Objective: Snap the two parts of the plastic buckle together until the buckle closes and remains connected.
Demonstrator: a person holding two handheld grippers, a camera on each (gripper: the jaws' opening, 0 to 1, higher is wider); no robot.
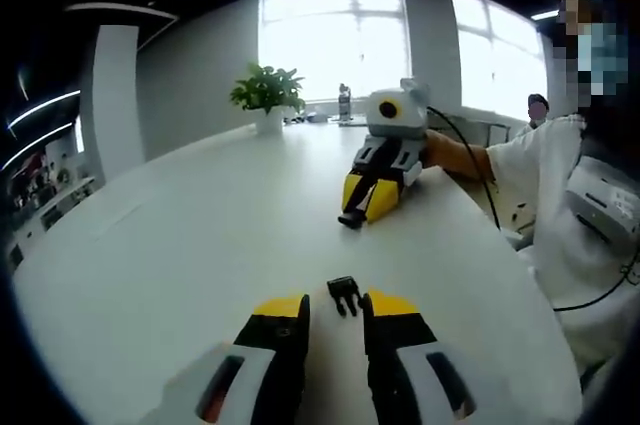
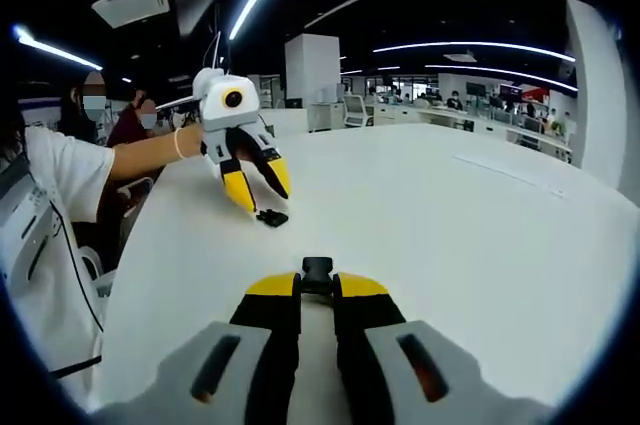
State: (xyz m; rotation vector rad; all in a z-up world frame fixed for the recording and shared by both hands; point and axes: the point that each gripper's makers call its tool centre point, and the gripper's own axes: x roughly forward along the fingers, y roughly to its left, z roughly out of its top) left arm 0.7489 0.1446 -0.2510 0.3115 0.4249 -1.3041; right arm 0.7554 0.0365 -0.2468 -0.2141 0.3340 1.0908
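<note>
Plastic of this kind looks light, stiff and a little slick, so I judge both buckle halves want a firm pinch across the flat body, leaving the mating ends free to meet. In the right gripper view the right gripper [image 2: 318,290] has its jaws closed on the one buckle half [image 2: 317,268], held just above the white table [image 2: 450,235]. In the left gripper view the left gripper [image 1: 335,307] stands with jaws apart over the pronged buckle half [image 1: 343,295], which lies loose on the table, near the other but not touching.
</note>
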